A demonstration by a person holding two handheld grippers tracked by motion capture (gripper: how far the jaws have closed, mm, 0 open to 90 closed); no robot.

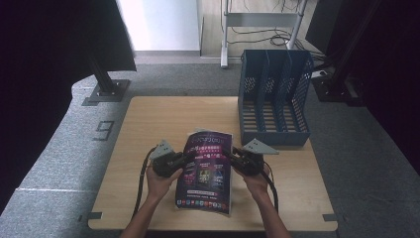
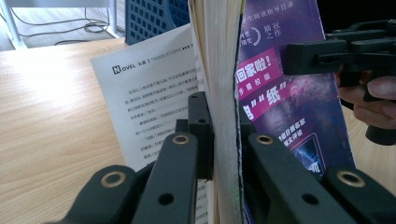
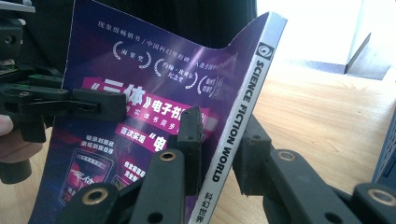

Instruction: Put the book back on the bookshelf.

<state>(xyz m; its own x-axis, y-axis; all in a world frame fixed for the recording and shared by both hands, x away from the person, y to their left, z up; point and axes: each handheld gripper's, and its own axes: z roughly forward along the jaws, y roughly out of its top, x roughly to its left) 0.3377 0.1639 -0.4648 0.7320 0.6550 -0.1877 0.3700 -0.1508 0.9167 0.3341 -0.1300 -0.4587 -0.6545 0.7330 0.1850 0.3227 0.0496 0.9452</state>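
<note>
A magazine (image 1: 205, 173) with a purple cover is held up off the wooden table (image 1: 143, 124), tilted, between my two grippers. My left gripper (image 1: 189, 157) grips its left side. In the left gripper view its jaws (image 2: 224, 126) are shut on the open page edge of the magazine (image 2: 289, 93), and a white printed page (image 2: 144, 93) hangs loose behind. My right gripper (image 1: 227, 152) grips the right side. Seen from the right gripper view, it (image 3: 219, 135) clamps the spine, one pad on the cover of the magazine (image 3: 130, 70), the other on the back.
A blue perforated file rack (image 1: 275, 94) with upright dividers stands at the table's back right corner, just beyond the right gripper. Bare tabletop lies to the left and in front. Dark curtains and stand feet (image 1: 106, 89) flank the table on the grey floor.
</note>
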